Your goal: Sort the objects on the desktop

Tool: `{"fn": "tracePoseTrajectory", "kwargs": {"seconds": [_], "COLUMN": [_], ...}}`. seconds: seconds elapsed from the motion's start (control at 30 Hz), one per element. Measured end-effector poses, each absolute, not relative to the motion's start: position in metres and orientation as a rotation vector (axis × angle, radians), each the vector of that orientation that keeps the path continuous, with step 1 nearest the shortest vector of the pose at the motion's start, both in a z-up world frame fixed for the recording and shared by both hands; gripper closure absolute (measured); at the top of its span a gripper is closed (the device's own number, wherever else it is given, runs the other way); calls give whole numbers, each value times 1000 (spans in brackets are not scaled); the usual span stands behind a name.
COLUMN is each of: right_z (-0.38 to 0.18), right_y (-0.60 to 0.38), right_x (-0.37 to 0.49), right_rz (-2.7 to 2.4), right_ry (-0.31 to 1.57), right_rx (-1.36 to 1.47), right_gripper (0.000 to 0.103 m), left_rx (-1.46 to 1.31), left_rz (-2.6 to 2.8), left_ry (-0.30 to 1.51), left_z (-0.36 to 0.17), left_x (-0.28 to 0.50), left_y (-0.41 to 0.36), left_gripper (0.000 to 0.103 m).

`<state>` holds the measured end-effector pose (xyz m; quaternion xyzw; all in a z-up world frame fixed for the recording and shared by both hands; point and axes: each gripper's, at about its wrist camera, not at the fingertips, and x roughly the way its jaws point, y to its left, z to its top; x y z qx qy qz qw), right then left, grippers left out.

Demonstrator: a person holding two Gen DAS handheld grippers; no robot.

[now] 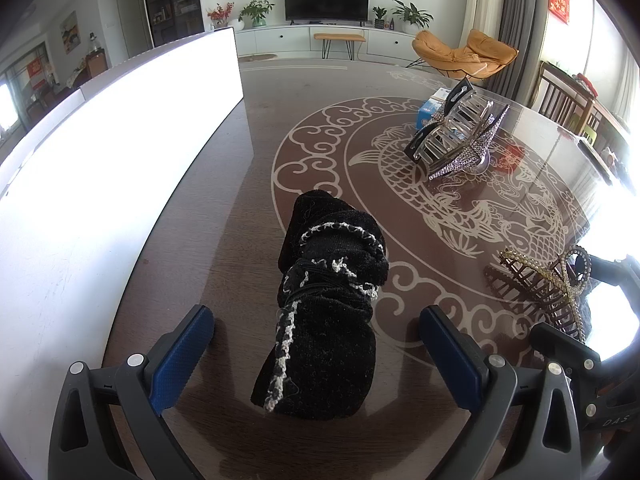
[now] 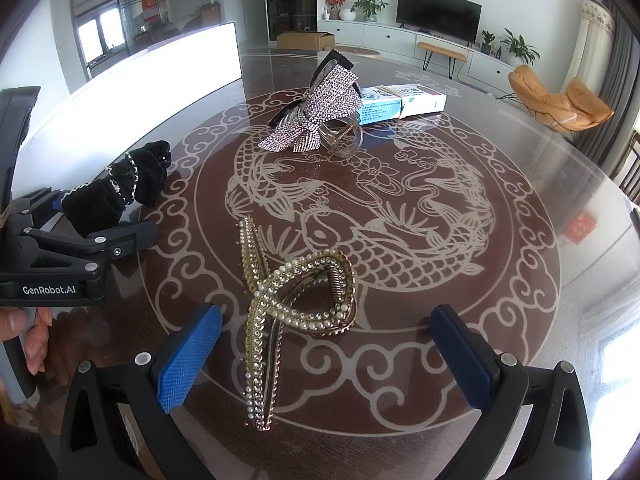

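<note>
Left tongs (image 1: 316,360) agape astride scrunchie (image 1: 324,320)

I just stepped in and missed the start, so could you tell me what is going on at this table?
A person is sorting hair accessories with two handheld grippers. The left gripper is open around a black scrunchie; the right gripper is open around a gold pearl hair claw. Neither is gripped yet. A rhinestone bow clip and a blue box wait farther back.

Bright daylight, blown-out glare, fisheye edges
</note>
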<state>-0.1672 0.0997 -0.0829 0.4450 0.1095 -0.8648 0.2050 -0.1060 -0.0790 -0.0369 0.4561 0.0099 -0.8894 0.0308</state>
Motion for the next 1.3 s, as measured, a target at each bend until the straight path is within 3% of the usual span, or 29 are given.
{"fn": "tracePoseTrajectory", "kwargs": {"seconds": [0.27, 0.3, 0.33, 0.37, 0.4, 0.5, 0.7, 0.87, 1.03, 1.2, 1.3], "right_z": [-82, -81, -78, -74, -72, -63, -38, -1, 58, 94, 87], "right_y": [97, 95, 94, 93, 91, 87, 83, 64, -2, -113, -182], "right_x": [-171, -172, -171, -170, -171, -167, -143, -137, -138, -136, -144], "right_rz": [-2402, -2395, -2401, -2409, -2405, -2419, -2406, -2397, -2337, -2186, -2106], "right_ry": [306, 308, 304, 295, 278, 238, 282, 333, 263, 286, 349], "right_rx": [1256, 1253, 1231, 1206, 1205, 1182, 1114, 1060, 908, 803, 833], "right_gripper": [1, 4, 27, 51, 52, 57, 57, 57, 57, 57, 57], "left_rx": [1449, 1426, 1380, 1366, 1366, 1391, 1238, 1068, 980, 990, 1097], "left_rz": [-2774, -2802, -2834, -2853, -2877, -2965, -3060, -3125, -3054, -2844, -2713], "left_ry": [10, -2, -3, 2, 25, 278, 479, 570, 622, 656, 691], "left_z": [-36, -34, -30, -28, -27, -27, -5, 51, 97, 98, 79], "left_x": [-106, -102, -95, -91, -87, -70, -10, 23, 29, 26, 19], "left_y": [-80, -81, -83, -86, -90, -113, -130, -141, -191, -269, -301], "left_gripper": [0, 21, 37, 63, 73, 74, 74, 74, 74, 74, 74]}}
